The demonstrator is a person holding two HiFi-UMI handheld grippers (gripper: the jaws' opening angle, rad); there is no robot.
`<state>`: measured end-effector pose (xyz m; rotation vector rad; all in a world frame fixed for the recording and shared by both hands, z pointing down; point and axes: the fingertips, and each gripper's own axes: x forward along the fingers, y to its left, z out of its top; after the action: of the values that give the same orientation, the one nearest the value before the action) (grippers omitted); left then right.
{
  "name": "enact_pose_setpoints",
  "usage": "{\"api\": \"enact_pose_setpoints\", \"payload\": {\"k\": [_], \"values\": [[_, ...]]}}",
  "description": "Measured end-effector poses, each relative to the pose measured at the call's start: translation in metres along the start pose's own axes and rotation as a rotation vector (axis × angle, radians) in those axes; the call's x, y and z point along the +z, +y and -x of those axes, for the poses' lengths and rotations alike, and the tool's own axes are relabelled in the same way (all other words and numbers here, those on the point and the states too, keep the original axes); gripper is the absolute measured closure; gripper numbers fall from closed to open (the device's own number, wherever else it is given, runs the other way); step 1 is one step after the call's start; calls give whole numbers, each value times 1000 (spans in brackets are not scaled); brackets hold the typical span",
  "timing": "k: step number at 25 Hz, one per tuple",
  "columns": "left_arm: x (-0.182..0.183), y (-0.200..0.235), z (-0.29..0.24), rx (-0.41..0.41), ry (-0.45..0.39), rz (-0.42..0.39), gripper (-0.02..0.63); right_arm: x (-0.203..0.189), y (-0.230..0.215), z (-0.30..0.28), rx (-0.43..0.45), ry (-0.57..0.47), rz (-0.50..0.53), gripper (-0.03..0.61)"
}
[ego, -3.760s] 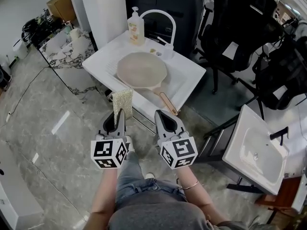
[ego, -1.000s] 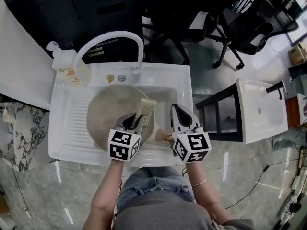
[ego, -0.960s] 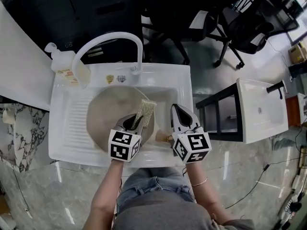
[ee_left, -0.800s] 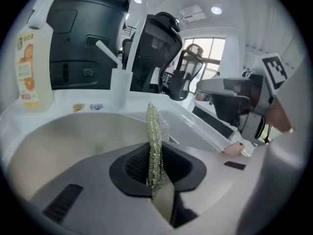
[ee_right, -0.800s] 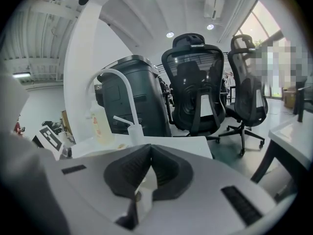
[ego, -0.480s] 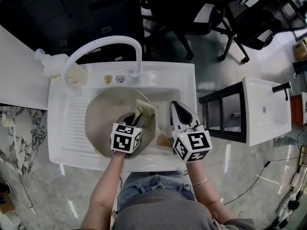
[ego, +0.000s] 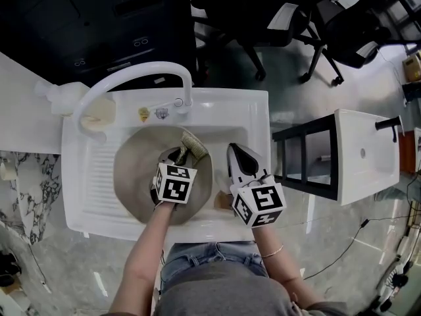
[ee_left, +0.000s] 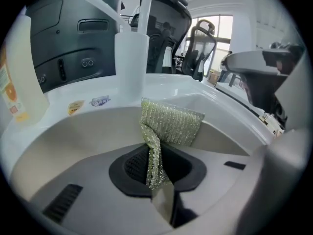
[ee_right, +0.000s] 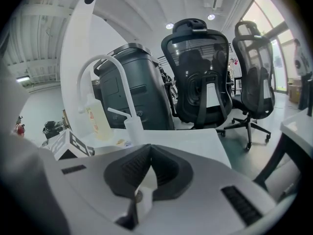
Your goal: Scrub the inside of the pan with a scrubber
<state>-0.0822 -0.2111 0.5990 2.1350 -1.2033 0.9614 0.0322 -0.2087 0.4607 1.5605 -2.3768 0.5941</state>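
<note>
A beige pan [ego: 135,176] lies in the white sink [ego: 253,110]; its wooden handle [ego: 221,200] points toward me. My left gripper [ego: 179,155] is inside the pan, shut on a gold-green mesh scrubber [ego: 191,146]. In the left gripper view the scrubber [ee_left: 168,125] runs out from the shut jaws of my left gripper [ee_left: 155,173] and folds against the pan's far wall [ee_left: 63,136]. My right gripper [ego: 235,153] hovers just right of the pan, above the handle, and in its own view the right gripper [ee_right: 148,153] has its jaws shut with nothing seen between them.
A white arched faucet [ego: 131,78] curves over the sink's back edge, with a soap bottle [ego: 62,97] at the back left. A second white basin [ego: 365,153] on a black rack [ego: 296,150] stands to the right. Office chairs [ego: 342,25] stand behind.
My left gripper has pushed forward and down into the pan, and the scrubber, straight before, now bends against the pan's far side. The right gripper has barely shifted.
</note>
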Motion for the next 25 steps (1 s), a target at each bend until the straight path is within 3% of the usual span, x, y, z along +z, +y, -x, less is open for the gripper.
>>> {"api": "enact_pose_setpoints", "payload": {"k": [3,9,19,25], "values": [[-1,20,-4,56,15,0,548,-1,-2,-3,2,6,0,568],[-1,64,-2,169,19,79,548,-4,-2,-9,9,17,-1,568],[-18,139,43,468,56,185,548,-2,8,-14,37,26,14,568],[-28,155,72,580,83,185,546,0,18,-10,61,29,33,568]]}}
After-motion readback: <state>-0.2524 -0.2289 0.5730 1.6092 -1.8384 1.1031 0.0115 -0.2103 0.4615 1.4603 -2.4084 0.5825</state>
